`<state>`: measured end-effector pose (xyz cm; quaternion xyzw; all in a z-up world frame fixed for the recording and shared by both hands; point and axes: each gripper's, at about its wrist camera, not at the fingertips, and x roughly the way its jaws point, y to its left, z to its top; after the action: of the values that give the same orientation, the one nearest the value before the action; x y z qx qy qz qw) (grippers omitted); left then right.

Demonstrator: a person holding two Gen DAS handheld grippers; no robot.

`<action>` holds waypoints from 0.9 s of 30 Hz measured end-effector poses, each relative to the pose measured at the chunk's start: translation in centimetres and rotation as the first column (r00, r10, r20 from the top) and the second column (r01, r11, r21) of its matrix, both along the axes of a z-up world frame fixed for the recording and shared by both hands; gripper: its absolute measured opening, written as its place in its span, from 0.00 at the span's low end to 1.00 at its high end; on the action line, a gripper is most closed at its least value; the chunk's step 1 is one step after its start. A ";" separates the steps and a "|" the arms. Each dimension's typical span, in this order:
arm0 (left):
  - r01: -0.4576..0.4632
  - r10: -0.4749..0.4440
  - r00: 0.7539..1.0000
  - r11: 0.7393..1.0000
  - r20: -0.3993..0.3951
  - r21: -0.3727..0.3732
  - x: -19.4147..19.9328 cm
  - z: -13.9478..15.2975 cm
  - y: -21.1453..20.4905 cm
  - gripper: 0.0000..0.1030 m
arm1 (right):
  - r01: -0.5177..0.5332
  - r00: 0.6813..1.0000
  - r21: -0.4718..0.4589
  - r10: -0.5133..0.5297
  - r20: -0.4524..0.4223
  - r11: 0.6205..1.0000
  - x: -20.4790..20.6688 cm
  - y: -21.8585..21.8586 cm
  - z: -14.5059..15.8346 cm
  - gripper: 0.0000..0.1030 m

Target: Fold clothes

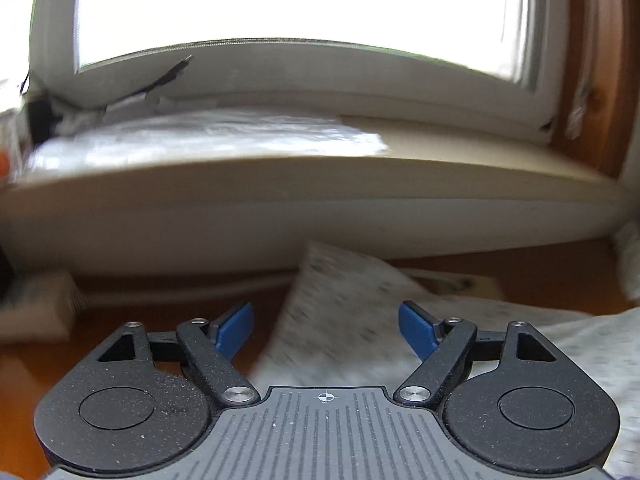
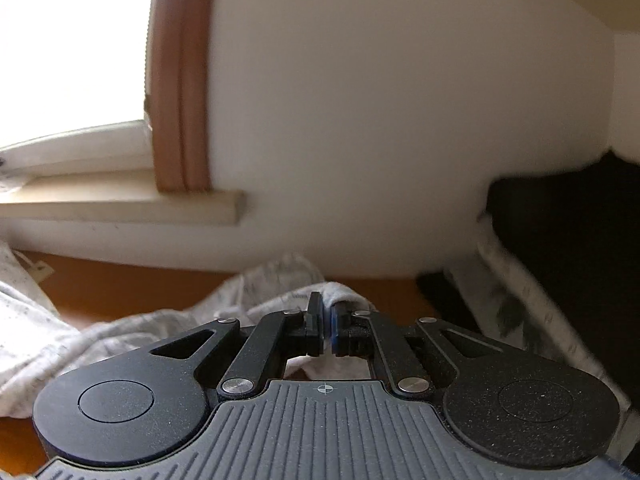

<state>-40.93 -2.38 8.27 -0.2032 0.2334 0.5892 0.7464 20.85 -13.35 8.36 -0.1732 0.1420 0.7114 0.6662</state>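
Note:
A light grey speckled garment (image 1: 340, 320) lies on a brown wooden table (image 1: 160, 320). In the left wrist view one corner of it points toward the wall, between and beyond my fingers. My left gripper (image 1: 326, 330) is open with blue pads and holds nothing, just above the cloth. In the right wrist view the same garment (image 2: 80, 340) spreads to the left and bunches at the fingertips. My right gripper (image 2: 326, 320) is shut on a fold of the garment, which wraps over the right fingertip.
A window (image 1: 280, 0) with a pale sill (image 1: 440, 148) runs above the table's far edge. A white wall (image 2: 360, 120) rises ahead of the right gripper. A dark object with a patterned strip (image 2: 520, 292) stands at right. A pale box (image 1: 36, 308) sits at left.

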 end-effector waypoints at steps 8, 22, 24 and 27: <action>0.078 -0.081 0.996 0.995 -0.037 -0.069 0.5 -1.9 2.6 0.17 | -0.022 0.999 0.013 0.022 -0.037 1.000 0.4 -1.7 -1.7 0.05; -0.185 0.189 0.982 0.972 -0.014 0.144 -8.9 6.5 -3.6 0.09 | 0.070 0.996 0.191 -0.058 -0.068 0.979 5.6 -9.7 6.6 0.04; -0.219 0.221 0.975 0.965 0.003 0.146 -10.4 7.3 -4.0 0.09 | 0.126 0.990 0.222 -0.108 -0.095 0.967 7.6 -11.0 7.9 0.04; -0.199 0.199 0.980 0.977 0.016 0.079 -10.4 6.9 -3.3 0.11 | 0.150 0.987 0.139 -0.139 -0.080 0.979 8.9 -10.3 7.5 0.05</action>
<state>-51.28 -5.73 15.22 -0.1978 0.1849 0.6690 0.6922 29.78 -23.64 15.84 -0.0884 0.1254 0.6751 0.7216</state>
